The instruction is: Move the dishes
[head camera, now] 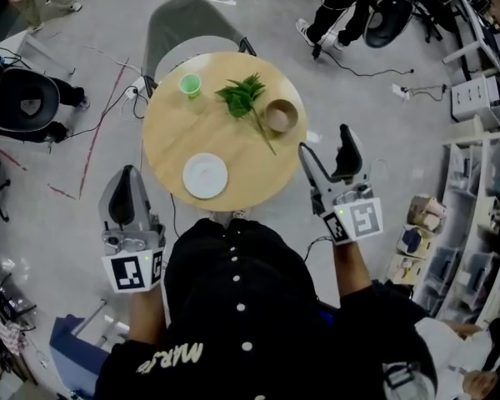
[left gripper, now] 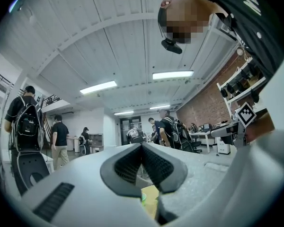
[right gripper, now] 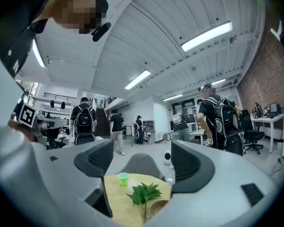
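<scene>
On a round wooden table (head camera: 171,127) lie a white plate (head camera: 205,176) near me, a brown bowl (head camera: 281,115) at the right, a sprig of green leaves (head camera: 244,98) and a small green cup (head camera: 190,84) at the far side. My left gripper (head camera: 127,175) hovers off the table's near left edge with its jaws pressed together and nothing between them. My right gripper (head camera: 325,142) is held off the near right edge, open and empty. The right gripper view shows the cup (right gripper: 123,177), leaves (right gripper: 144,193) and bowl (right gripper: 158,206) between the spread fingers (right gripper: 191,162).
A grey chair (head camera: 183,23) stands against the table's far side. A black office chair (head camera: 25,98) is at the left, shelving with boxes (head camera: 475,223) at the right. Cables run over the floor, and several people stand in the room.
</scene>
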Demonstrator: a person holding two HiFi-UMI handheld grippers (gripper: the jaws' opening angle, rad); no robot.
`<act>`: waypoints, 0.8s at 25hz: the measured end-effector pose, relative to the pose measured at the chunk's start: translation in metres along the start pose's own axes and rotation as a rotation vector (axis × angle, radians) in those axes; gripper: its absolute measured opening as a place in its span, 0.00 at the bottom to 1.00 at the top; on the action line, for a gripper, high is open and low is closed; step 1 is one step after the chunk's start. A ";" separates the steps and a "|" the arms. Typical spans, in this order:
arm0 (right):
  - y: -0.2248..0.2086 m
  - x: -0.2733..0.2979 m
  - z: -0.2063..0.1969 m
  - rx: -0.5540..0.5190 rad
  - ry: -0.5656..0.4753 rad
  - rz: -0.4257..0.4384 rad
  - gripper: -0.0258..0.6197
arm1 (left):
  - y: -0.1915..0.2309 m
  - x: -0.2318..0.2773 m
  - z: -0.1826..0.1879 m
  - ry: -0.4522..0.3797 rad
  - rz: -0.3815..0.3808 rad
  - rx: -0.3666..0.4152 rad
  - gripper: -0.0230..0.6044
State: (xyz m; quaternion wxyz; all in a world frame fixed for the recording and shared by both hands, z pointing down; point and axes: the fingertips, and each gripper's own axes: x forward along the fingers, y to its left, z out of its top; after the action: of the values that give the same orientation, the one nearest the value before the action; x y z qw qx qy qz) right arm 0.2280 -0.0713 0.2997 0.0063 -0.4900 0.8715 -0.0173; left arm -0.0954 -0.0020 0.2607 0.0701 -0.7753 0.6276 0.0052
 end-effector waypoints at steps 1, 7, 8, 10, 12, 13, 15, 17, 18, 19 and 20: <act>0.001 0.006 -0.002 0.001 0.007 0.009 0.62 | 0.003 0.001 -0.002 0.007 0.006 -0.002 0.04; 0.015 0.038 -0.015 0.007 0.043 0.038 0.61 | 0.023 0.012 -0.012 0.025 0.009 -0.007 0.04; 0.018 0.044 -0.017 0.009 0.049 0.041 0.61 | 0.026 0.014 -0.014 0.030 0.007 -0.009 0.04; 0.023 0.056 -0.023 0.010 0.060 0.051 0.61 | 0.033 0.018 -0.017 0.035 0.003 -0.009 0.04; 0.029 0.069 -0.030 0.009 0.076 0.067 0.61 | 0.039 0.023 -0.020 0.039 -0.001 -0.014 0.04; 0.032 0.076 -0.035 0.009 0.087 0.078 0.61 | 0.041 0.024 -0.023 0.043 -0.003 -0.019 0.04; 0.040 0.091 -0.047 0.011 0.115 0.104 0.61 | 0.044 0.025 -0.028 0.056 -0.007 -0.025 0.04; 0.050 0.110 -0.063 0.011 0.148 0.132 0.61 | 0.048 0.026 -0.033 0.068 -0.011 -0.032 0.04; 0.056 0.120 -0.072 0.008 0.163 0.146 0.61 | 0.051 0.026 -0.037 0.075 -0.013 -0.038 0.04; 0.061 0.131 -0.081 0.004 0.177 0.158 0.61 | 0.053 0.026 -0.040 0.081 -0.014 -0.046 0.04; 0.067 0.143 -0.091 0.001 0.189 0.170 0.61 | 0.055 0.026 -0.044 0.085 -0.016 -0.051 0.04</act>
State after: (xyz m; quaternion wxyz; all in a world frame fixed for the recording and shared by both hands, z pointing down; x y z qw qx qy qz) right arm 0.0936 -0.1565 0.3888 -0.0743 -0.4104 0.9067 -0.0633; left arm -0.1468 -0.0439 0.2960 0.0236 -0.7813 0.6236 -0.0123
